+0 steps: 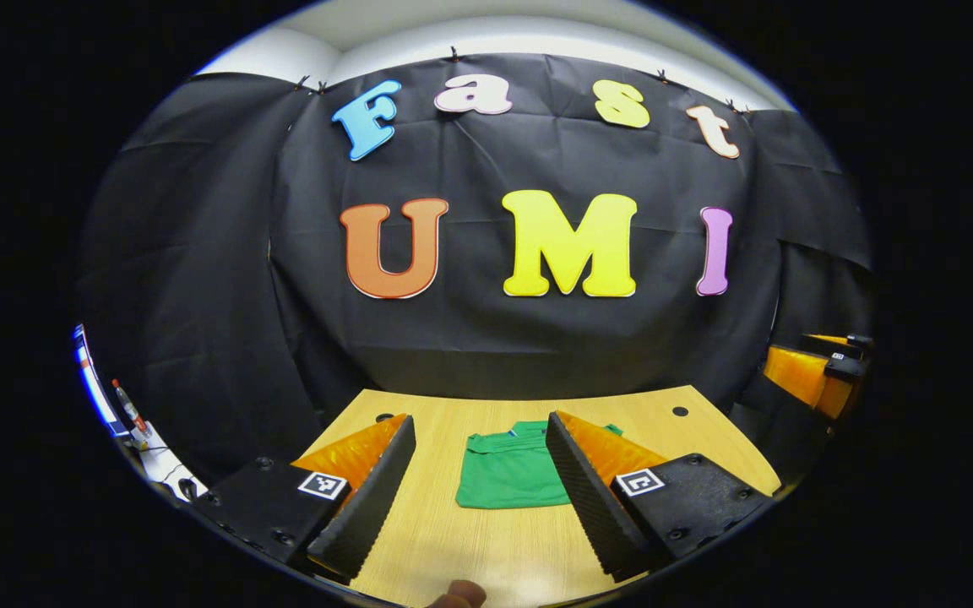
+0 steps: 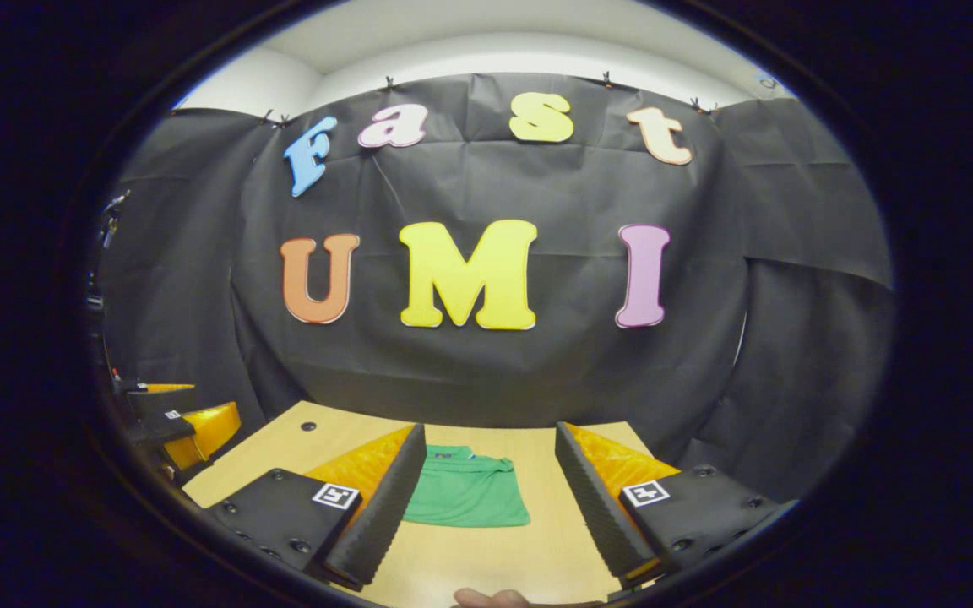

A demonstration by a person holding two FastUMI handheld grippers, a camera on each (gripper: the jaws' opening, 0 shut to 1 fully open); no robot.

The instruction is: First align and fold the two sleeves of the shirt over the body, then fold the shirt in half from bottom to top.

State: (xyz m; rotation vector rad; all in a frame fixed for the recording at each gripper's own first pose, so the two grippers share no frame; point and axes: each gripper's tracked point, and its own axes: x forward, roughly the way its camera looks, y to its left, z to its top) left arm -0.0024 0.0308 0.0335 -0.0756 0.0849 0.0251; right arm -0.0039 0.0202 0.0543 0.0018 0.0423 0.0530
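Here, left hand-held gripper (image 1: 481,490) & right hand-held gripper (image 2: 491,494) both gape wide, holding nothing, above the worktop (image 1: 486,540). Green shirt (image 1: 508,473) lies flat mid-worktop, prob. already folded; sleeves hard to make out.

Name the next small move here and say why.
Probably none beyond keeping both tongs back: the green shirt already lies as a compact folded rectangle on the wooden table, no sleeves sticking out. The left tongs and right tongs hang open above the table, holding nothing.
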